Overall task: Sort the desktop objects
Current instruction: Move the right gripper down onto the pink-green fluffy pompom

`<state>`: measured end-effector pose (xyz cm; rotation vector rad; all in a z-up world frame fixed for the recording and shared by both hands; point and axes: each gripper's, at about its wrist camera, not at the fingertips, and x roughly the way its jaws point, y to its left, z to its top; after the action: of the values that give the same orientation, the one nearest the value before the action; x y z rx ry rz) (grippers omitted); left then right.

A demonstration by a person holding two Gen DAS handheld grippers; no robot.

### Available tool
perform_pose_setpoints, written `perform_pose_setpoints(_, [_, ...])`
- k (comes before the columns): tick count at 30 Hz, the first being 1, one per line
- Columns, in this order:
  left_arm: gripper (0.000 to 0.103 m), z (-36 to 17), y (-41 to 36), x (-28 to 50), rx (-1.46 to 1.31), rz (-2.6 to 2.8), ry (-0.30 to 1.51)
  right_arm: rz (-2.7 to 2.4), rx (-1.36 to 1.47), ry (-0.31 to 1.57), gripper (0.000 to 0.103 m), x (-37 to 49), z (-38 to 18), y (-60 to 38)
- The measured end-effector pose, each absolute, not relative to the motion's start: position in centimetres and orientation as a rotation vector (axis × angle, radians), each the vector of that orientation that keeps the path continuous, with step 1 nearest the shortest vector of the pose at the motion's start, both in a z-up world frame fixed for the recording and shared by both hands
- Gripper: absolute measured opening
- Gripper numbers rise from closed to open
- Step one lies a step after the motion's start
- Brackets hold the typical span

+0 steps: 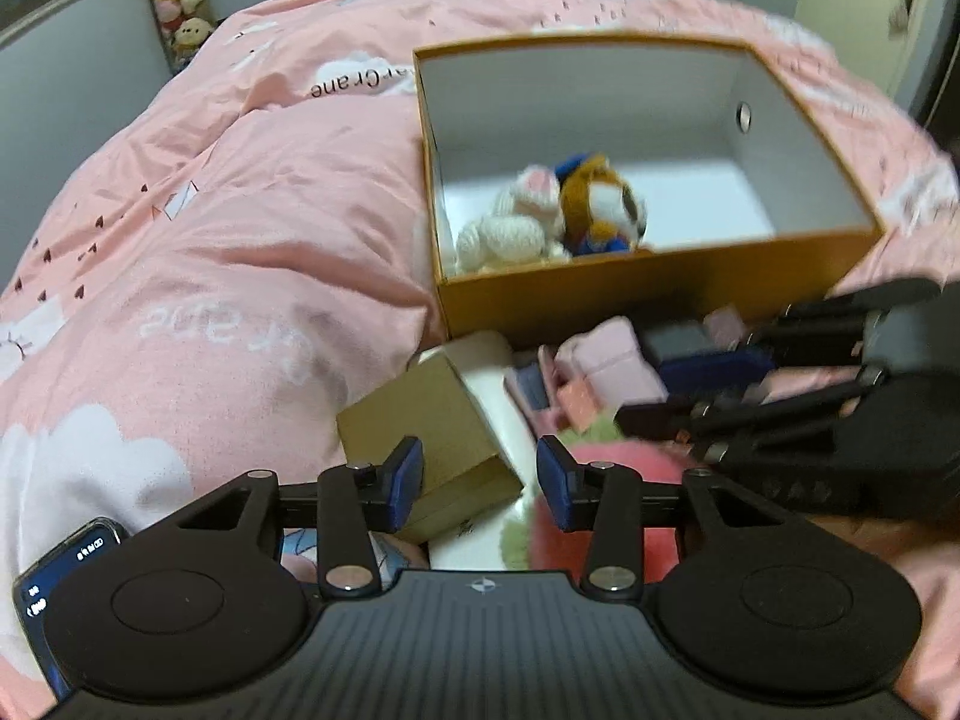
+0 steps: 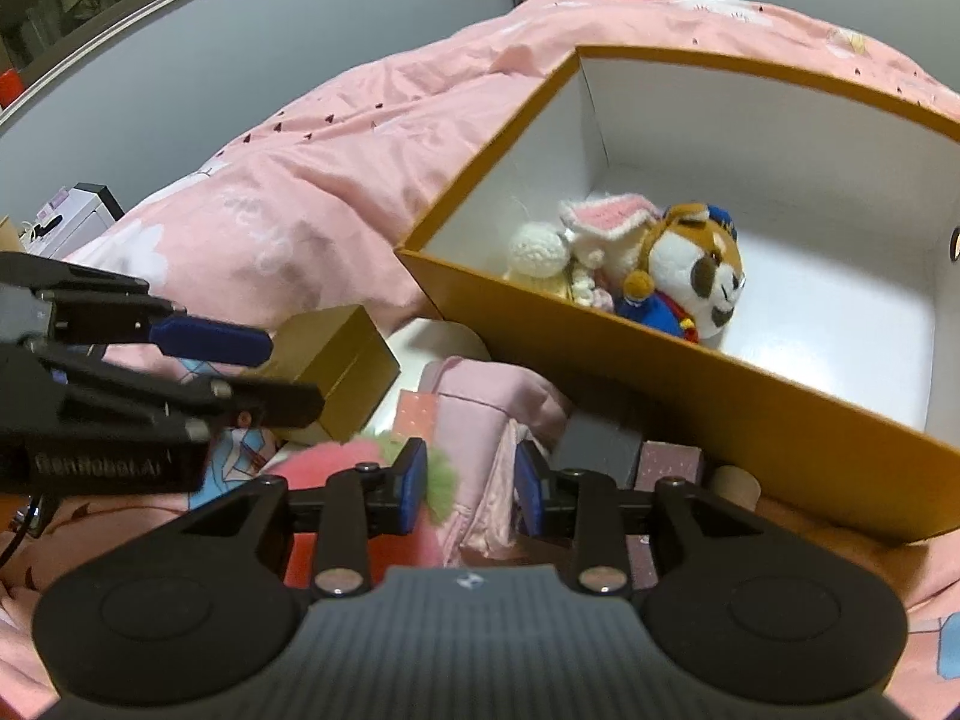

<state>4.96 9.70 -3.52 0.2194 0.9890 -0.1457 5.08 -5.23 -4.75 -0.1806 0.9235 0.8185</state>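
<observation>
An open orange box (image 1: pixel 660 294) (image 2: pixel 690 384) with a white inside sits on the pink bed. In it lie a white knitted bunny (image 1: pixel 516 222) (image 2: pixel 576 246) and a brown plush tiger (image 1: pixel 606 210) (image 2: pixel 690 270). In front of the box is a pile: a small brown cardboard box (image 1: pixel 432 426) (image 2: pixel 336 360), a pink pouch (image 1: pixel 606 360) (image 2: pixel 480 414) and a pink-and-green strawberry plush (image 1: pixel 606 480) (image 2: pixel 336 462). My left gripper (image 1: pixel 480 483) is open and empty over the pile. My right gripper (image 2: pixel 471 489) is open, with its fingers on either side of the pink pouch's edge.
A pink quilt (image 1: pixel 210 276) covers the bed. A phone (image 1: pixel 66 564) lies at the lower left in the left wrist view. Dark and pink small boxes (image 2: pixel 606 444) lie against the orange box's front wall. A grey wall (image 2: pixel 210 60) stands behind the bed.
</observation>
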Motion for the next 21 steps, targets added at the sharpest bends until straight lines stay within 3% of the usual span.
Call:
perform_pose_setpoints(12, [0.074,-6.8,6.4,4.7,0.590,-0.121,0.959,0.837,-0.143,0.920,0.041,5.0,-4.8,-6.5])
perform_pose_setpoints(18, [0.074,-6.8,6.4,5.0,0.582,-0.115,0.954,0.817,-0.167,0.946,0.040,4.9,-5.5,-6.7])
perform_pose_setpoints(21, [0.067,-5.7,6.8,4.6,0.523,-0.149,0.915,0.813,-0.152,0.958,0.040,5.0,-5.7,-7.1])
